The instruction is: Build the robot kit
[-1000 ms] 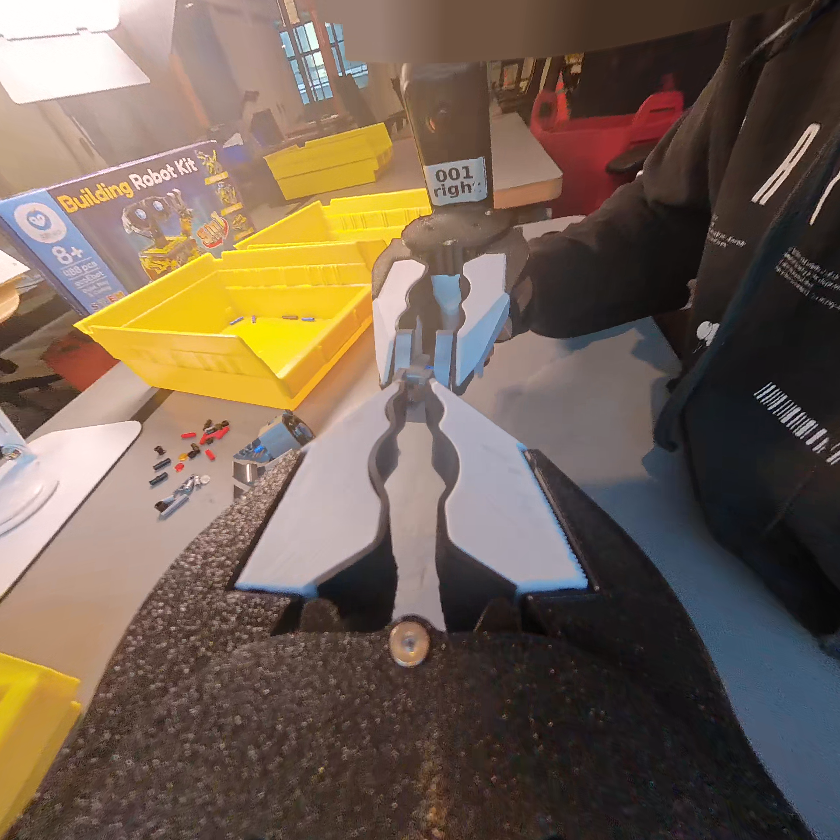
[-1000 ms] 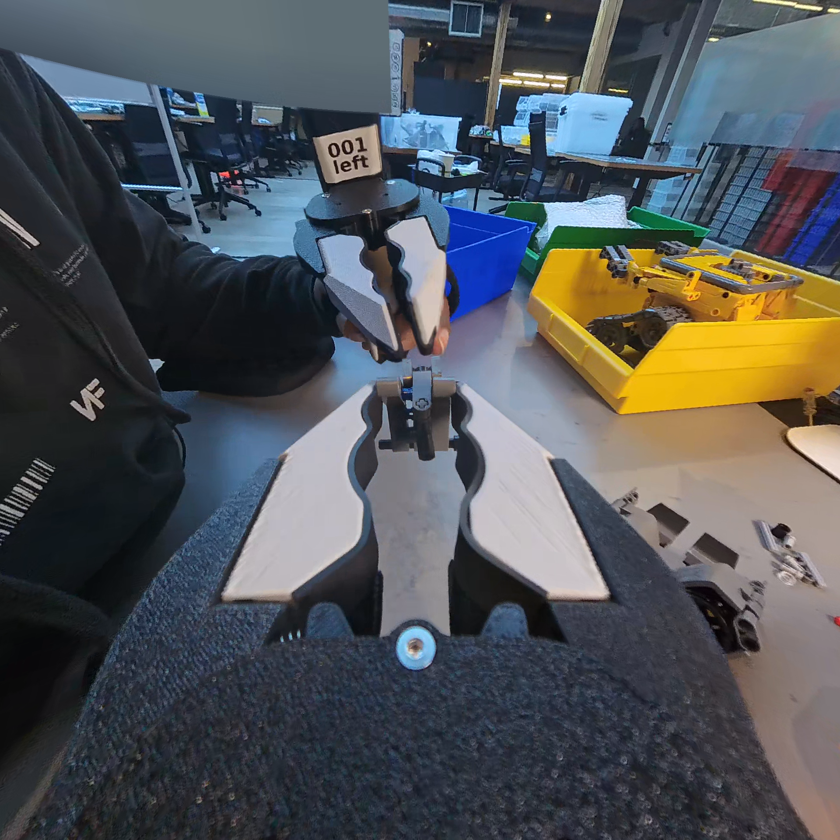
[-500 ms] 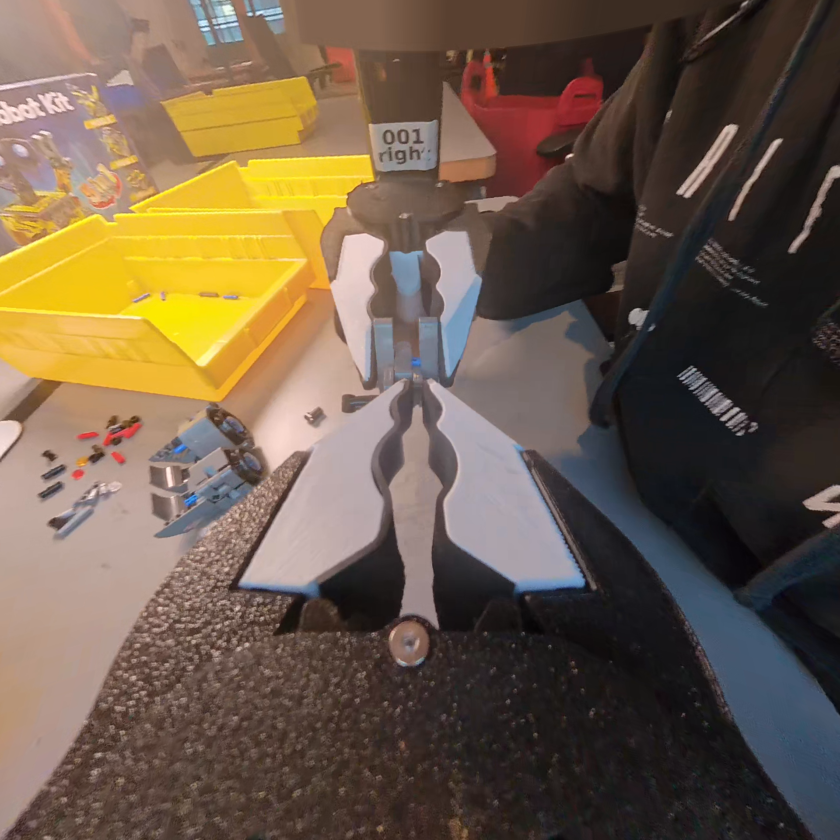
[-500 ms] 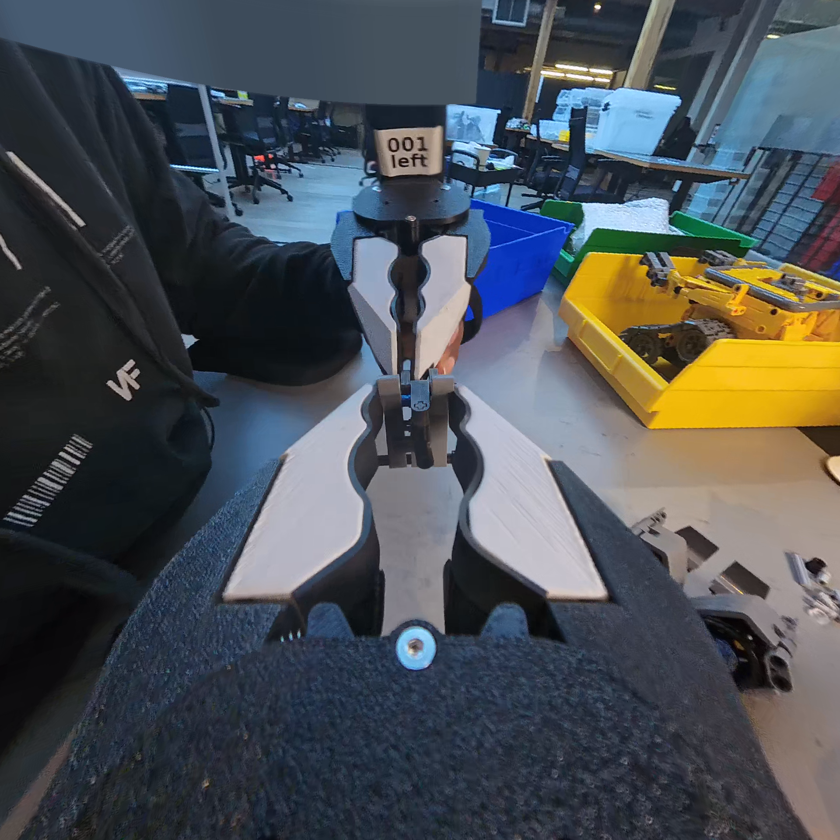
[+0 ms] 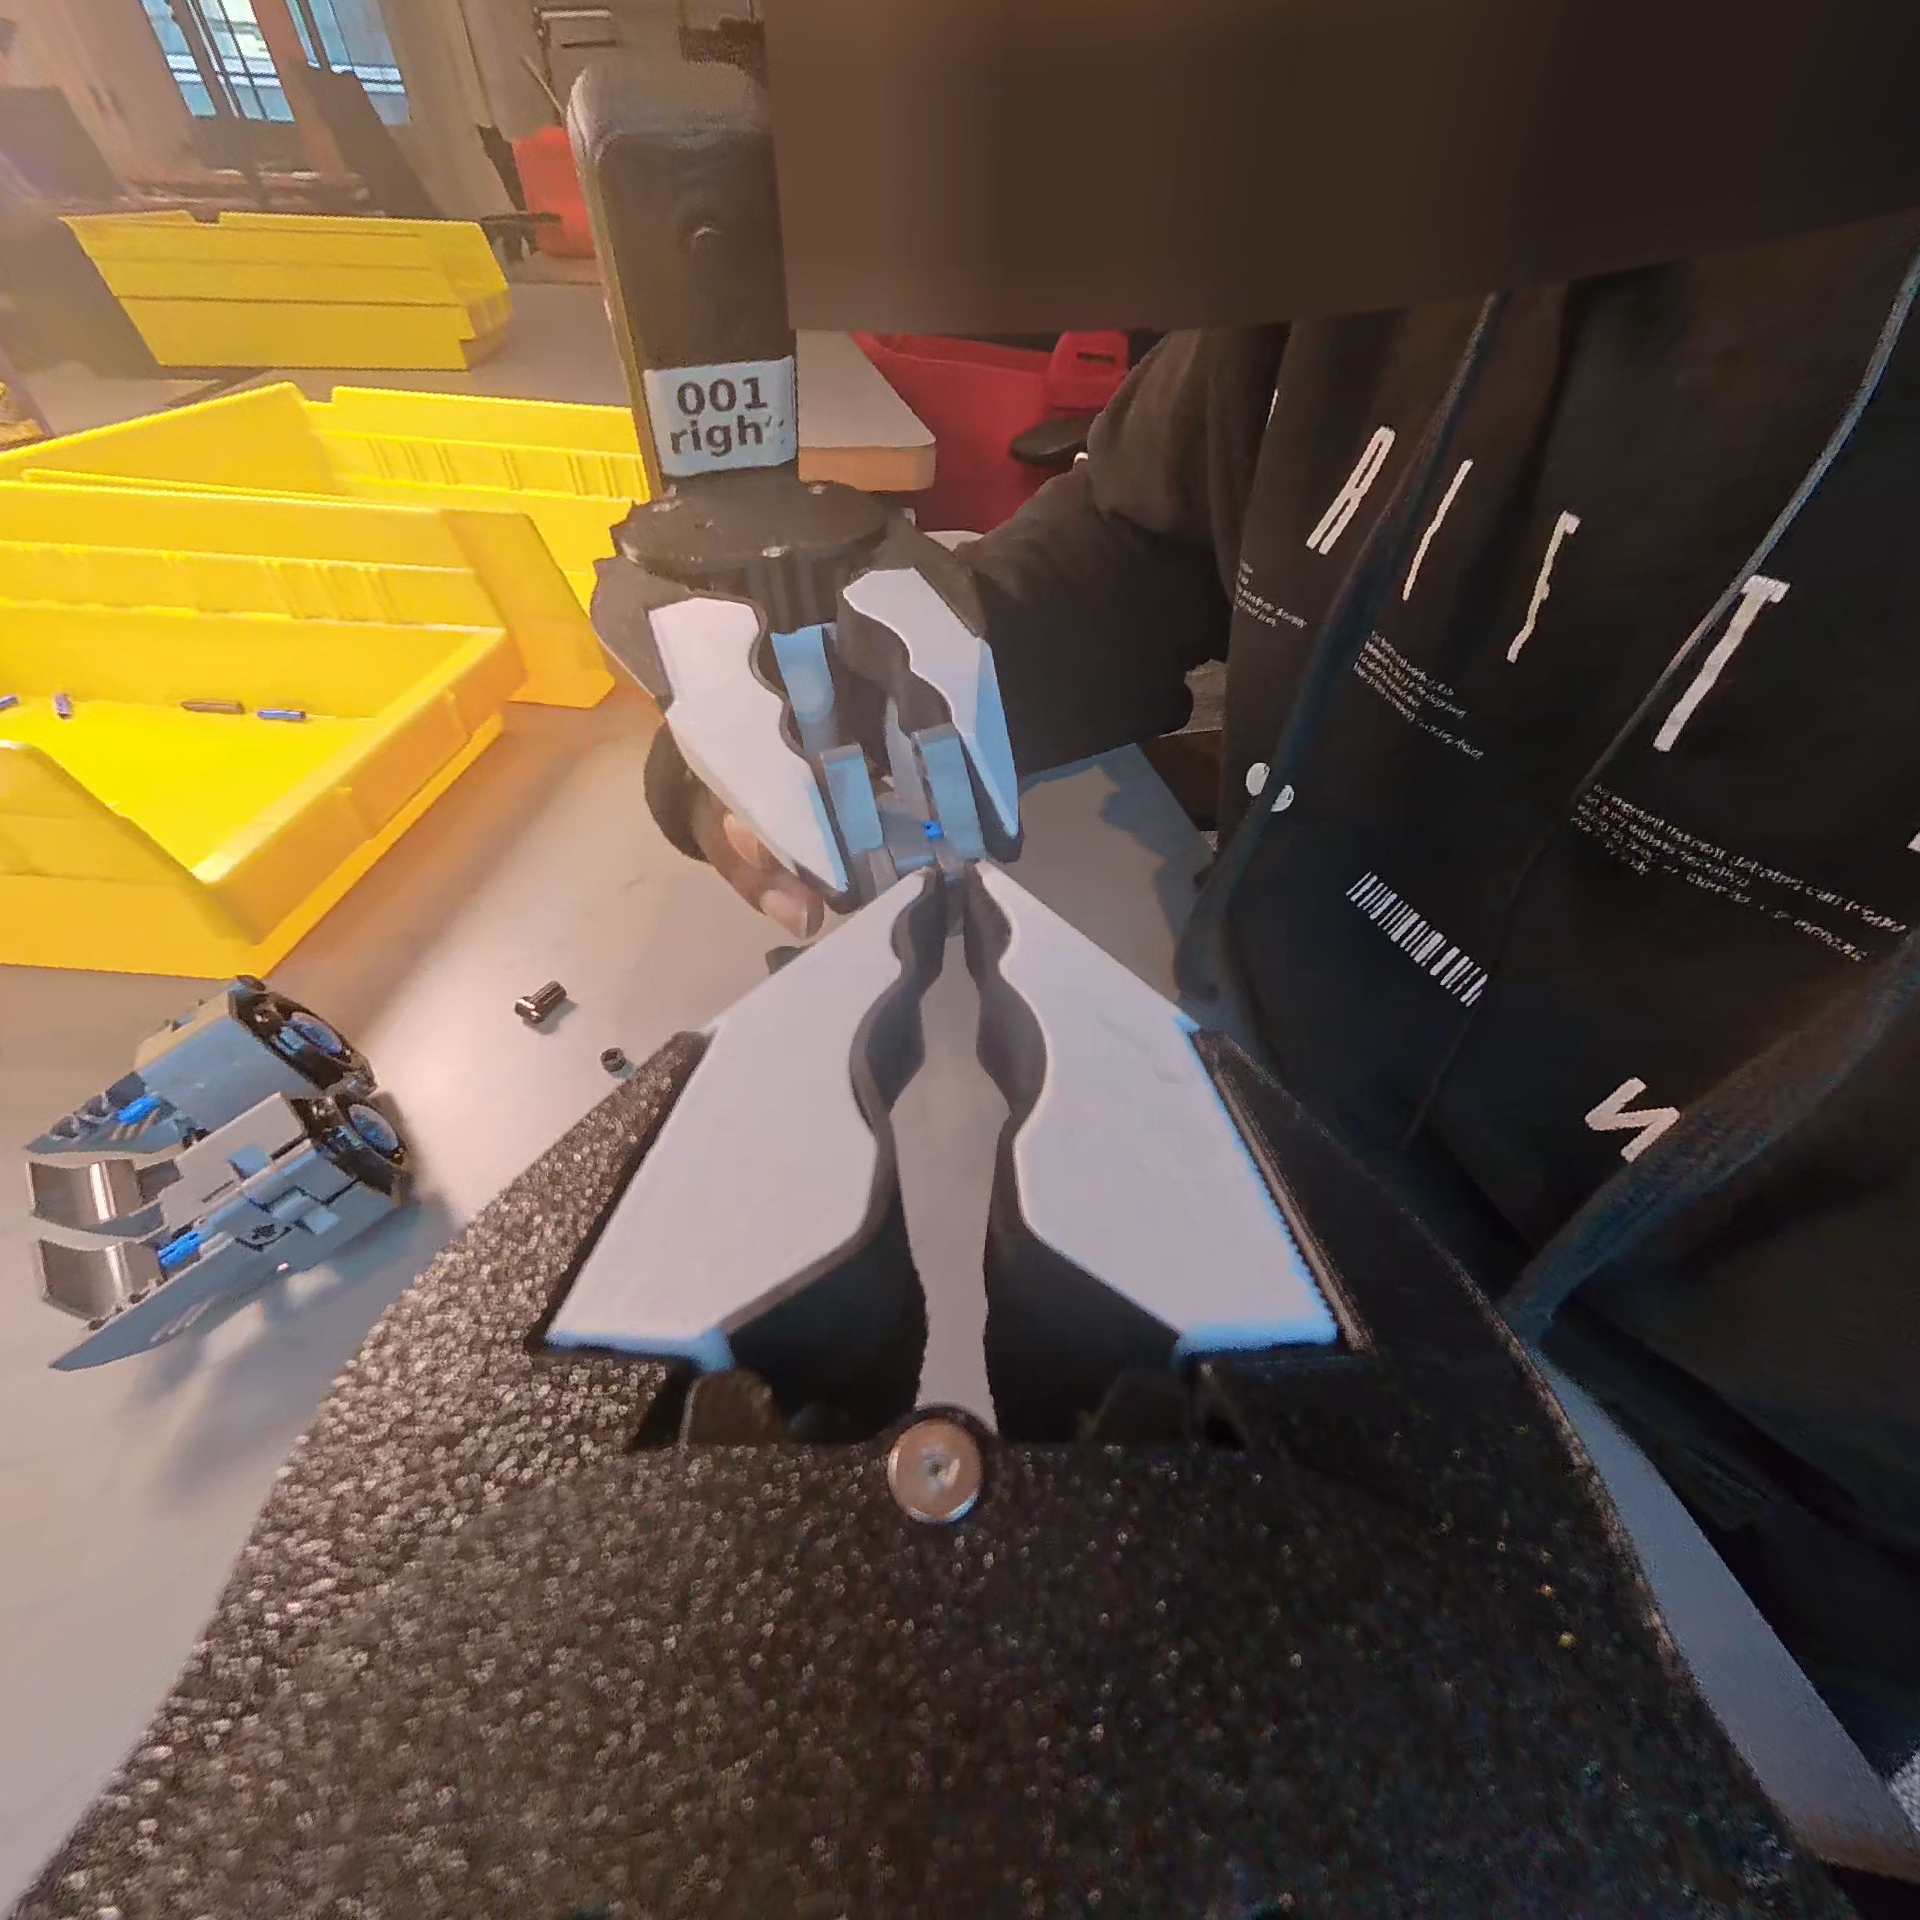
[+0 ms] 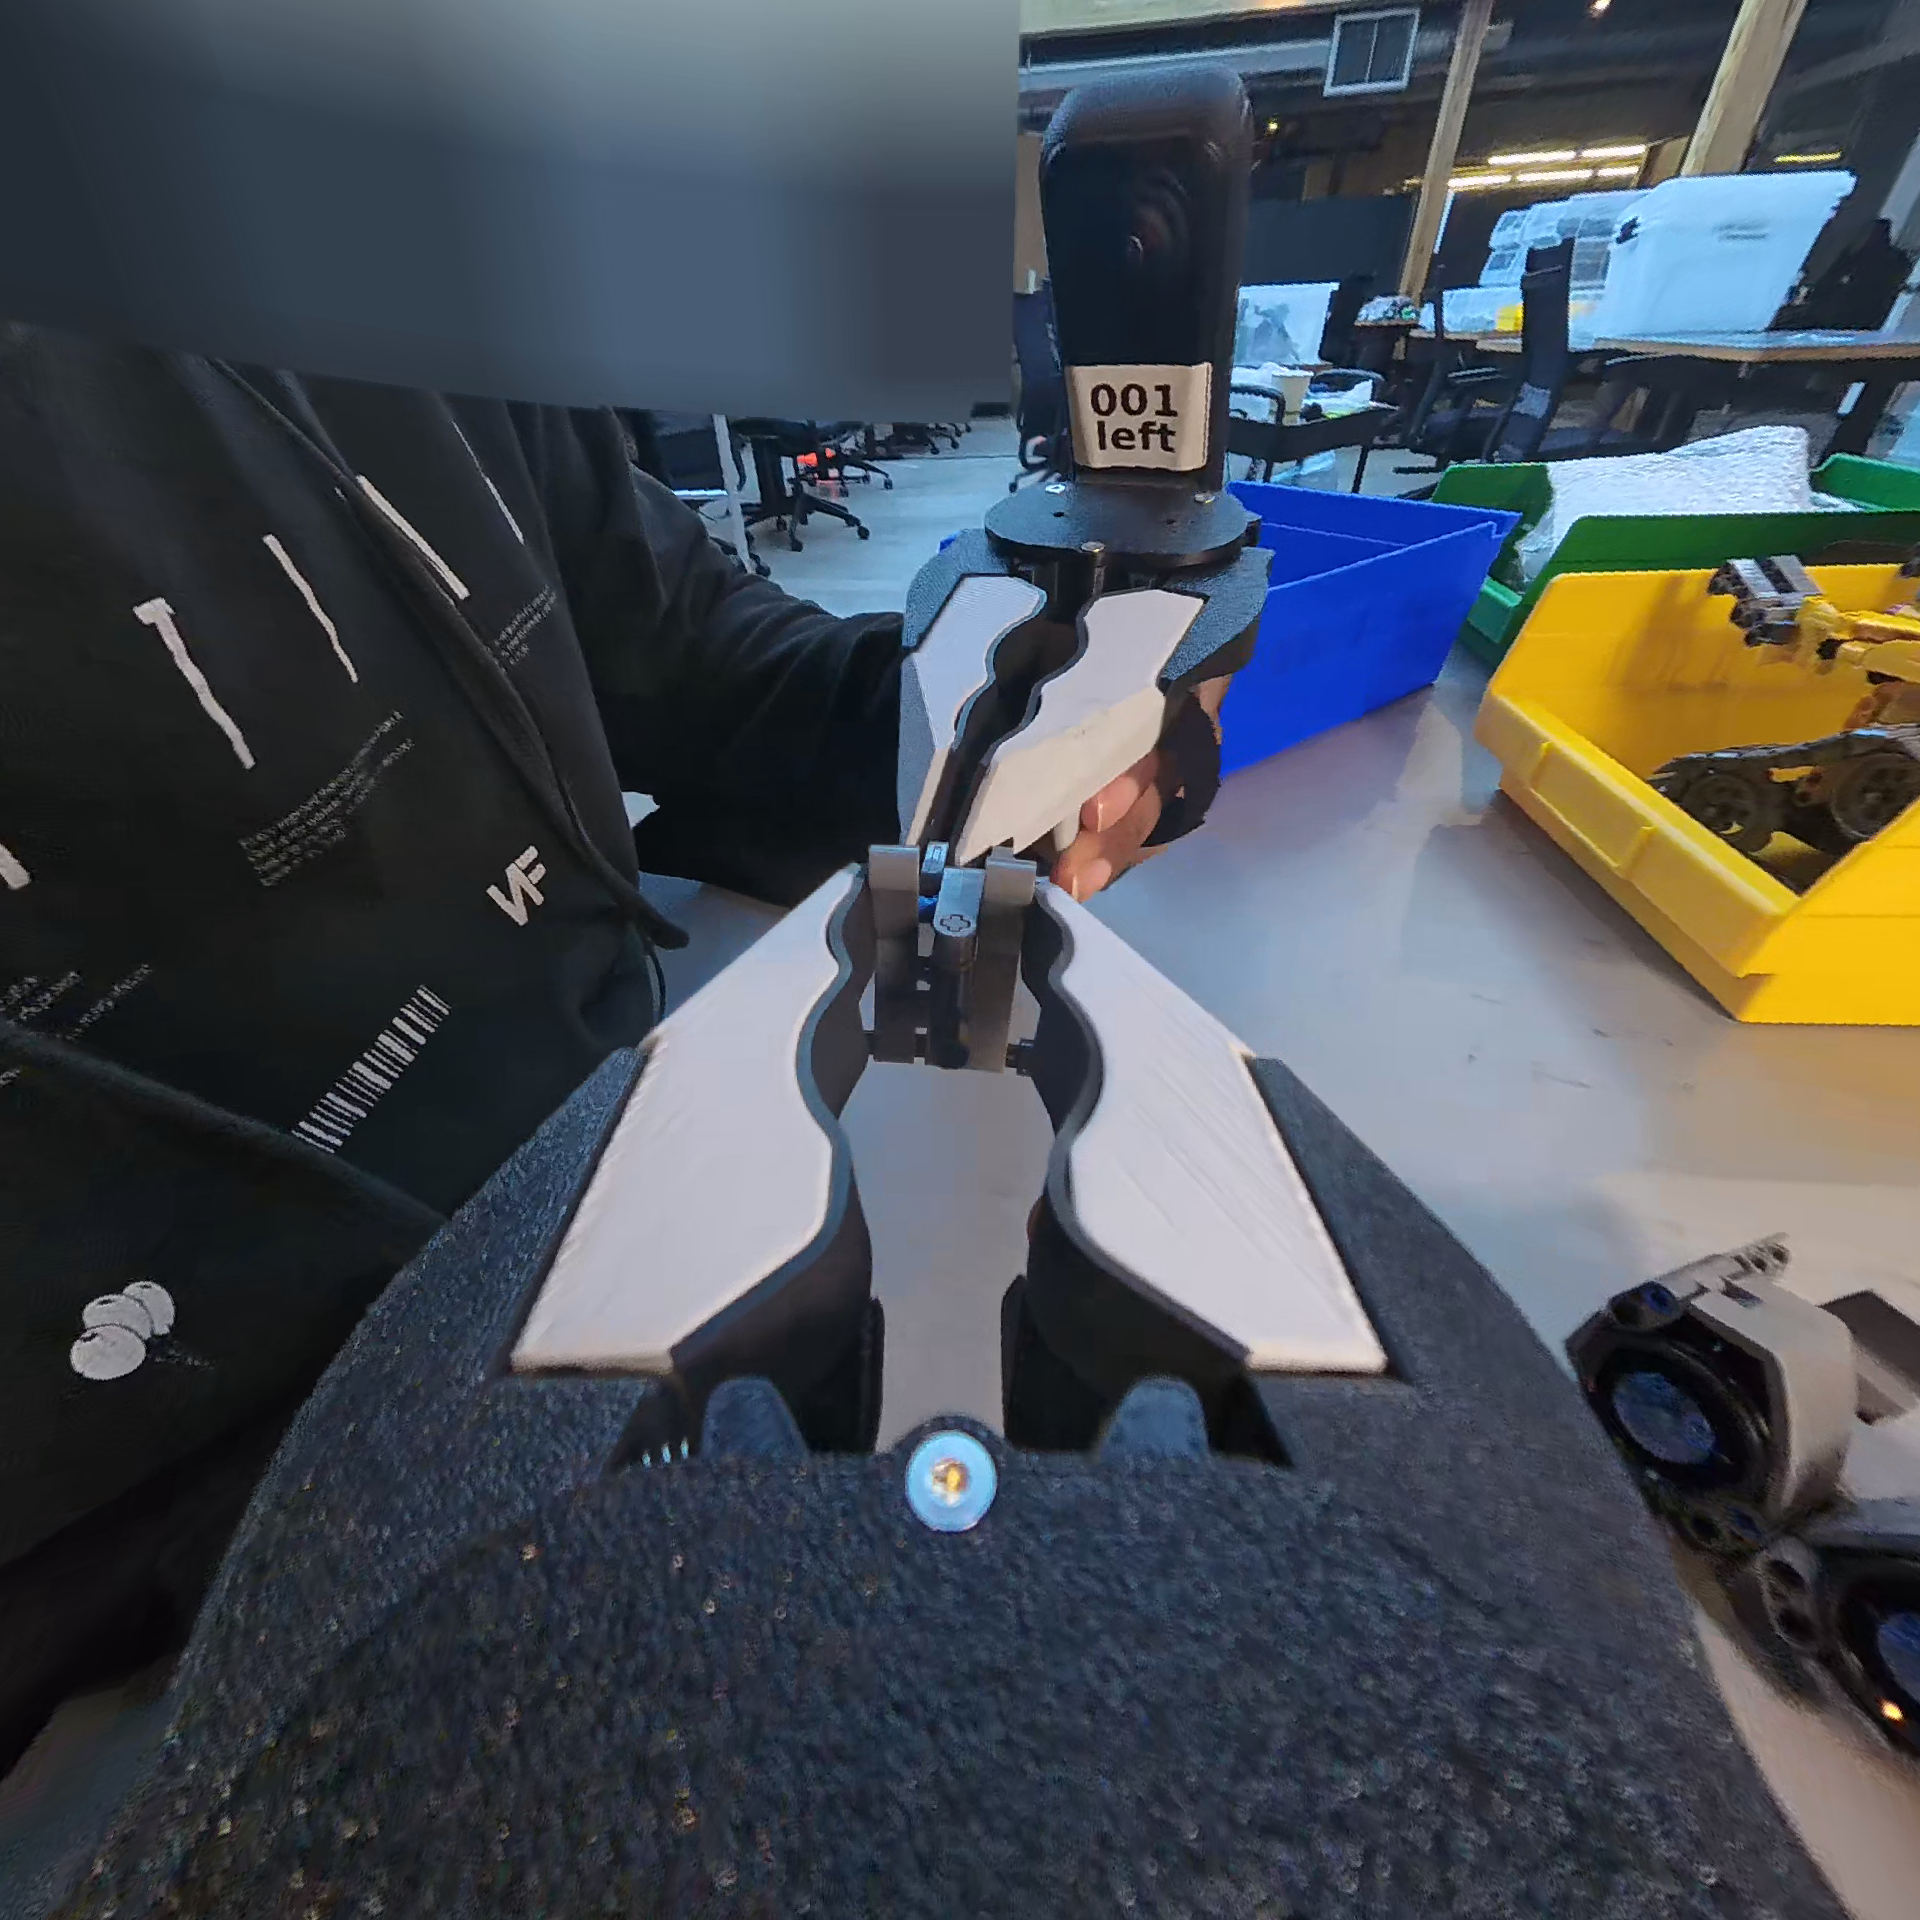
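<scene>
Both claws tilted; right claw [image 6: 951,914] clamps grey assembly [image 6: 940,966].

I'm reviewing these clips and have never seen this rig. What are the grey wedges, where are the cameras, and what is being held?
No robot: a person holds two handheld claws, each carrying a forward-looking camera. The wedges are claw fingers. The right claw grips a small grey block assembly. The left claw, nearly shut, pinches its top; what the tips hold is hidden. On the grey table lie a grey wheeled model, loose black pins and yellow bins.
</scene>
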Tool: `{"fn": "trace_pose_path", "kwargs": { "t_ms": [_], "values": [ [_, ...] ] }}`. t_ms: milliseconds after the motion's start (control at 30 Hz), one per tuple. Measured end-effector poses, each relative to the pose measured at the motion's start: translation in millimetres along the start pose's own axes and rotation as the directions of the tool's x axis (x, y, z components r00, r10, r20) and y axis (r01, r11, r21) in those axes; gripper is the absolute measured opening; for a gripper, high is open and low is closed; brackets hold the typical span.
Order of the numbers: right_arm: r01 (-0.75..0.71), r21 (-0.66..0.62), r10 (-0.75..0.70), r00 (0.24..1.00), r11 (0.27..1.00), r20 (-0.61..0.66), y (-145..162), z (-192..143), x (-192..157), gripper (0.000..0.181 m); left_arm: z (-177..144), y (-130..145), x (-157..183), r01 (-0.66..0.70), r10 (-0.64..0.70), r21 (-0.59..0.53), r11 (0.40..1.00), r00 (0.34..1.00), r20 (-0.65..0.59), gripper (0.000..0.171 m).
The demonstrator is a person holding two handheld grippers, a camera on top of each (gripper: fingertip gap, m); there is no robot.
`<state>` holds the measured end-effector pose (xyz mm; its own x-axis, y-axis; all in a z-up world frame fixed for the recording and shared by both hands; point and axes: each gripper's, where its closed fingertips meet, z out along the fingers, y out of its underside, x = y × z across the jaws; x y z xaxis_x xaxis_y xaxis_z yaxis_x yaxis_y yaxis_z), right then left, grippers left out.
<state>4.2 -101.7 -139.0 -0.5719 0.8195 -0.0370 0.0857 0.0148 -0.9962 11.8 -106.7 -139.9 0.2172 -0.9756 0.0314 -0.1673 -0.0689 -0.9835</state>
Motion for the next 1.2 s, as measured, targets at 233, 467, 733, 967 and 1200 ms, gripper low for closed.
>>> {"fn": "trace_pose_path", "kwargs": {
  "t_ms": [233, 467, 733, 967, 1200],
  "values": [
    [-0.099, 0.067, 0.092, 0.991, 0.993, 0.1, -3.7, -1.8, -7.3, 0.024, 1.8, -6.2, 7.4, 0.061, -0.056, 0.065, 0.996, 0.996, -0.074, 0.003],
    [-0.204, 0.107, 0.182, 0.966, 0.973, 0.185, -5.2, -4.0, -10.0, 0.024, 2.9, -9.7, 9.4, 0.126, -0.111, 0.109, 0.986, 0.985, -0.135, 0.002],
    [-0.261, 0.101, 0.247, 0.96, 0.96, 0.128, 2.2, -6.2, 7.9, 0.027, 0.7, -2.9, -11.3, 0.146, -0.147, 0.077, 0.986, 0.989, 0.009, 0.003],
    [-0.249, 0.174, 0.258, 0.966, 0.953, -0.031, -2.8, -12.2, 34.5, 0.028, 1.0, 0.7, -34.7, 0.031, -0.038, 0.027, 0.999, 0.962, 0.269, 0.004],
    [-0.227, 0.132, 0.244, 0.961, 0.965, -0.13, 5.4, -15.6, 48.8, 0.028, -1.6, 4.8, -49.2, 0.112, -0.12, 0.042, 0.993, 0.93, 0.347, 0.003]
  ]
}}
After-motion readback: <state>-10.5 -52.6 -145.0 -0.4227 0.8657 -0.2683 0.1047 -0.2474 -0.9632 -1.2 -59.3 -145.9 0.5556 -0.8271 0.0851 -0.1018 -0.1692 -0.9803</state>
